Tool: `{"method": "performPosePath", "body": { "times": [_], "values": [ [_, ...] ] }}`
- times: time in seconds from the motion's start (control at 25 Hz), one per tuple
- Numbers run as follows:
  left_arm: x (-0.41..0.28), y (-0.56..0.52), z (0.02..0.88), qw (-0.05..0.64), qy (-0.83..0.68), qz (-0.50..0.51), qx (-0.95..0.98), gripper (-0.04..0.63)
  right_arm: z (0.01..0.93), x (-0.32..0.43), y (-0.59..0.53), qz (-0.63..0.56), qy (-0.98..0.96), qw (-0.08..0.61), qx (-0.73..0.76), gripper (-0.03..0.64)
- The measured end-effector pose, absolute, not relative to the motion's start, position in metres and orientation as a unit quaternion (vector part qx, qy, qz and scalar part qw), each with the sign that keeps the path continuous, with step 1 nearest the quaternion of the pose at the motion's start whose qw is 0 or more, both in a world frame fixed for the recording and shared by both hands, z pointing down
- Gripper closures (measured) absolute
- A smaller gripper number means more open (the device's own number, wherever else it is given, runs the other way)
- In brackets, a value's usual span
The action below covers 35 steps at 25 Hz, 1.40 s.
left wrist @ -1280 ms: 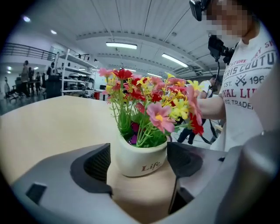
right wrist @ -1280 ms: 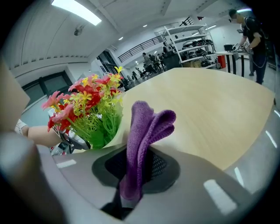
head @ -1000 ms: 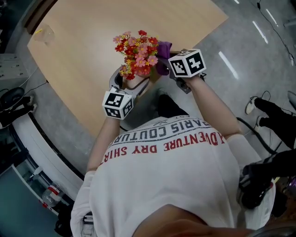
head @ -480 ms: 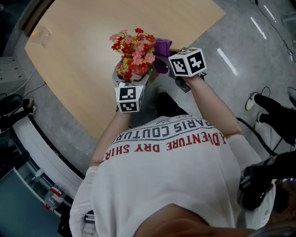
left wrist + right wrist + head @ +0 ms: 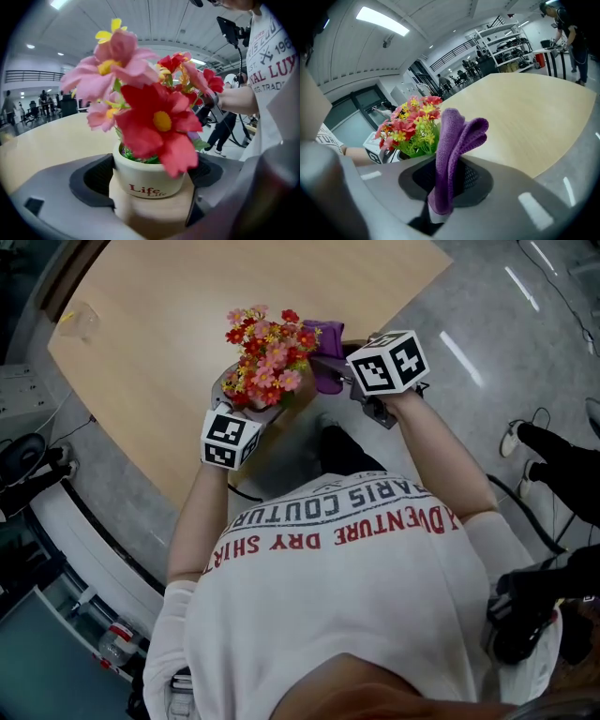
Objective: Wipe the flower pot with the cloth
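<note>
You're in a big open lab or workshop hall, definitely not anybody's home. Look past your light wooden table (image 5: 141,324) and there's a polished grey floor (image 5: 487,343) streaked with strip-light glare, plus a grey socket box (image 5: 23,390) off to your left. The right gripper view gives it away most, with tall metal racks (image 5: 506,44) loaded with gear, an upper gallery with a railing (image 5: 452,54), long ceiling lights (image 5: 382,21) and a person (image 5: 567,33) busy at another station. The left gripper view shows more people (image 5: 8,105) around tables under a high panelled ceiling (image 5: 140,23).
</note>
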<state>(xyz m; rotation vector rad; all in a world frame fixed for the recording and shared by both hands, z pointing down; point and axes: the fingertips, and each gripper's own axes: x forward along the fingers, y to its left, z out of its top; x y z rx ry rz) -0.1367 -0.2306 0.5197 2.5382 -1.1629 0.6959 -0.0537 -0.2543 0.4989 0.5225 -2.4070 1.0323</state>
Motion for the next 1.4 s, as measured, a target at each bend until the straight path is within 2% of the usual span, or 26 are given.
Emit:
{"method": "performPosePath", "body": {
  "times": [0.32,0.68,1.08,1.4],
  "values": [
    [-0.139,-0.231,0.525,0.119,-0.316,0.274,0.901,0.097,0.488,-0.070,-0.249,0.416,-0.875,0.204,0.140,0.560],
    [-0.139,-0.229,0.522,0.115,-0.310,0.272,0.903,0.097,0.502,-0.087,-0.253,0.427,-0.868,0.214,0.131,0.560],
    [-0.139,-0.227,0.515,0.111,-0.306,0.272,0.906,0.097,0.546,-0.085,-0.262,0.367,-0.856,0.320,0.175,0.560],
    [-0.139,-0.230,0.517,0.111,-0.318,0.280,0.899,0.097,0.549,-0.078,-0.269,0.397,-0.850,0.294,0.183,0.560]
  ]
}}
